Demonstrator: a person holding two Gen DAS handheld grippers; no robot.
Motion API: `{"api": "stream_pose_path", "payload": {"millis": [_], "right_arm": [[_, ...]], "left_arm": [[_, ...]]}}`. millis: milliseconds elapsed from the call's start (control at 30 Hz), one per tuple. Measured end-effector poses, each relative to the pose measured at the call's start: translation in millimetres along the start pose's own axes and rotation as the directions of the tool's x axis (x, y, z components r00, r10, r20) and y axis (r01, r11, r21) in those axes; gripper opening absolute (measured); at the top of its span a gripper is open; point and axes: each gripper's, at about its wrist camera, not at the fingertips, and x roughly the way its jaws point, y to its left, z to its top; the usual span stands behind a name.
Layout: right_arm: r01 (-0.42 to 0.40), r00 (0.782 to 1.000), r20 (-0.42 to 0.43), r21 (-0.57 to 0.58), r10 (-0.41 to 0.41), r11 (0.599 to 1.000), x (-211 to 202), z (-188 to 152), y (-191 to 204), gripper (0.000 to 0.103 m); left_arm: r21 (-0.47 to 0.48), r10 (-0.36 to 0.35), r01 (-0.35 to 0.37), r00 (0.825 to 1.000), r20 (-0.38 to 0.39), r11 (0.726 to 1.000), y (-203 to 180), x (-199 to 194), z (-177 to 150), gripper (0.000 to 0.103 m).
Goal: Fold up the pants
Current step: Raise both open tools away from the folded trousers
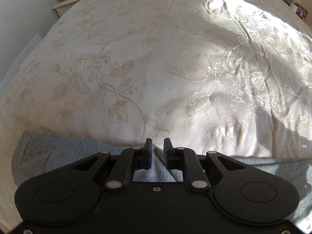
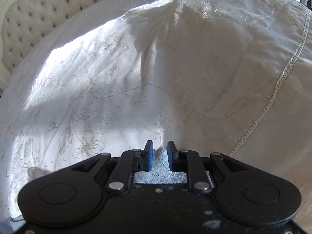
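Grey-blue pants (image 1: 58,152) lie across the near edge of a bed with a white floral bedspread (image 1: 148,58). In the left wrist view my left gripper (image 1: 158,146) sits over the upper edge of the pants, its fingers narrowly apart with grey fabric between them. In the right wrist view my right gripper (image 2: 160,149) has a bunched edge of the pants (image 2: 159,167) between its fingers, the blue pads (image 2: 148,156) close against the cloth. Most of the pants are hidden under both gripper bodies.
The bedspread (image 2: 117,78) is rumpled, with a raised fold and a lace trim (image 2: 280,78) at right. A tufted headboard (image 2: 39,9) stands at far left. A nightstand (image 1: 66,2) with a photo frame and a clock is beyond the bed's left corner.
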Motion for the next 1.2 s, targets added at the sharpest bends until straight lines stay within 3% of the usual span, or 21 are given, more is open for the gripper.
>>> {"api": "stream_pose_path", "payload": {"millis": [233,500,633,767,1000,1200], "right_arm": [[-0.142,0.988,-0.067,-0.089,0.136,0.986,-41.6,-34.8,16.1,0.019],[-0.303,0.935,-0.250,-0.184,0.253,0.935,-76.0,-104.5,46.6,0.019],[-0.358,0.904,-0.319,-0.195,0.286,0.913,-90.6,-134.5,60.7,0.019],[-0.382,0.886,-0.351,-0.175,0.305,0.908,-108.1,-160.1,74.5,0.019],[-0.374,0.879,-0.380,-0.175,0.288,0.911,-129.5,-201.3,103.5,0.019],[-0.364,0.879,-0.392,-0.181,0.272,0.914,-146.5,-225.6,130.6,0.019]], "left_arm": [[-0.003,0.047,-0.048,0.997,-0.061,0.999,12.1,-36.9,-89.7,0.022],[-0.087,0.069,-0.084,0.985,-0.159,0.993,30.9,-59.1,-179.6,0.021],[-0.063,0.065,-0.076,0.985,-0.157,0.995,32.3,-60.7,-191.7,0.022],[0.057,0.098,-0.091,0.988,-0.122,0.994,28.4,-57.9,-196.2,0.022],[0.208,0.106,-0.085,0.990,-0.089,0.974,26.3,-41.9,-201.3,0.024],[0.241,0.120,-0.111,0.993,-0.023,0.964,34.7,-39.1,-206.7,0.024]]}}
